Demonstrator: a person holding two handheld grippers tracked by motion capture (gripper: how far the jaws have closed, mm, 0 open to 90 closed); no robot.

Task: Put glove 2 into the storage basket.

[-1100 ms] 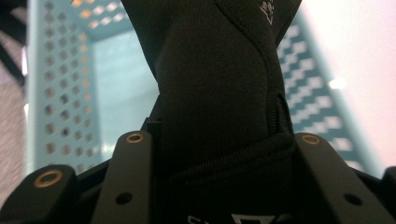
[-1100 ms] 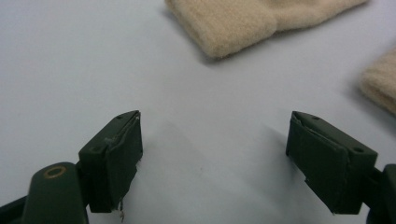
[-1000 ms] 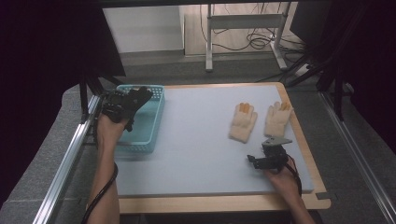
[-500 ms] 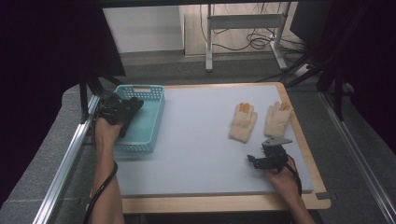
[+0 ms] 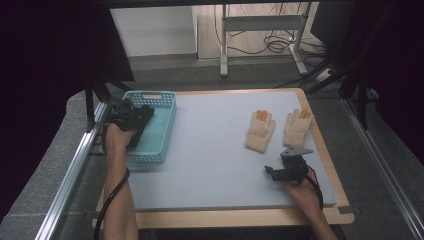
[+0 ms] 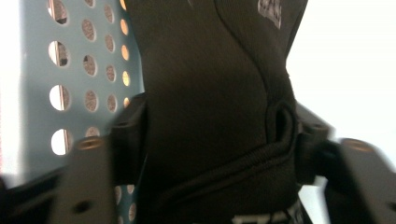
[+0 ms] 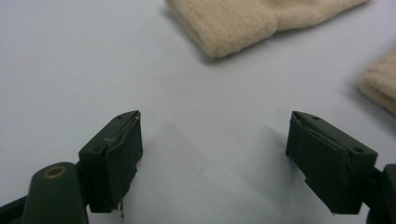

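Observation:
A black glove (image 6: 205, 93) hangs between the jaws of my left gripper (image 6: 219, 140), low inside the teal basket (image 5: 150, 94) at the table's left. Those jaws have just been opening; the glove still lies between them, no longer pinched. From above, my left gripper (image 5: 131, 120) and the black glove (image 5: 144, 116) sit over the basket's left half. My right gripper (image 5: 272, 171) rests open on the grey mat near the front right, nothing between its jaws (image 7: 215, 154). Two beige knit gloves (image 5: 260, 131) (image 5: 296, 127) lie flat just beyond it; their cuffs (image 7: 233, 18) (image 7: 380, 84) show ahead.
The perforated basket wall (image 6: 88, 70) is close on the left of the black glove. The grey mat (image 5: 210, 150) covers a wooden tabletop (image 5: 240, 219). Metal rails (image 5: 75, 170) run along both sides, and a desk frame with cables (image 5: 260, 30) stands behind.
My left hand has sunk with the black glove into the basket, and its jaws have spread apart. The right gripper and the beige gloves have stayed put.

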